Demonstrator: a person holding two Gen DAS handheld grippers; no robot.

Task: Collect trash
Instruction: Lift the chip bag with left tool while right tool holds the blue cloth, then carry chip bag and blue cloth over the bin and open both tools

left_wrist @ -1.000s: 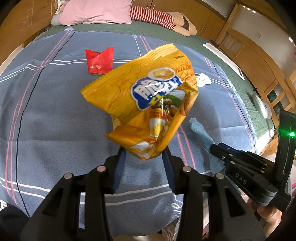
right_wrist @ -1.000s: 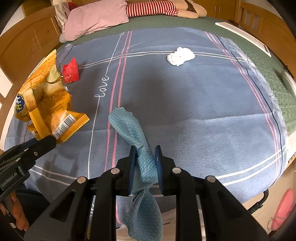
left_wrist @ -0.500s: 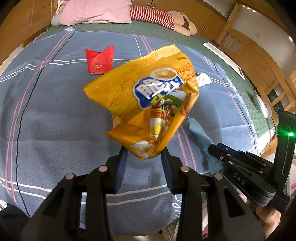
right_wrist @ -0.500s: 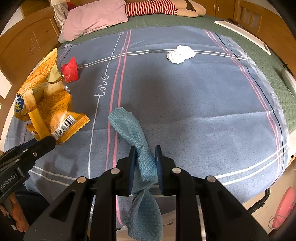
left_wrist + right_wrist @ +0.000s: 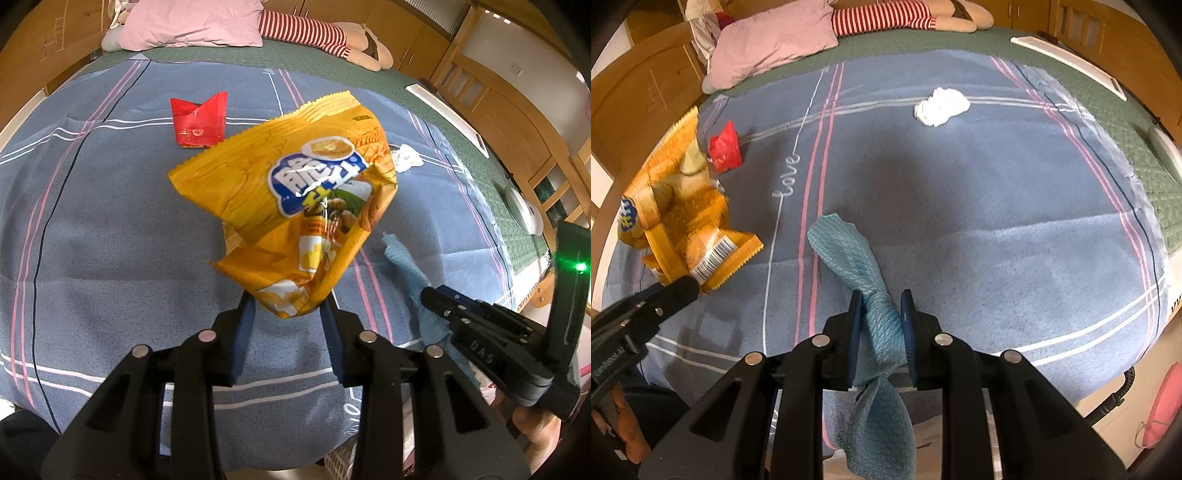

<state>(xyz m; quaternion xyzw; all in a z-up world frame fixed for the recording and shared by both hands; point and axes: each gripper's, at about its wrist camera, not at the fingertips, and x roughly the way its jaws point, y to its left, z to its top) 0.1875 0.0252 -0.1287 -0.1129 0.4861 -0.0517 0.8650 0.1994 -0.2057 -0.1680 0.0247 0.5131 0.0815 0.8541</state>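
My left tool [image 5: 288, 306] pinches the chip bag [image 5: 295, 206] and my right tool [image 5: 881, 314] the blue cloth [image 5: 864, 266], both lifted over the bed's near edge. A red wrapper [image 5: 198, 120] and white tissue [image 5: 942, 107] remain mid-bed [image 5: 997, 206]; nothing is binned yet.

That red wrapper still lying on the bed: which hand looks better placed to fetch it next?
Probably the left. The red wrapper lies nearer the left gripper than the right gripper. Both are full, though: snack bag and blue cloth.
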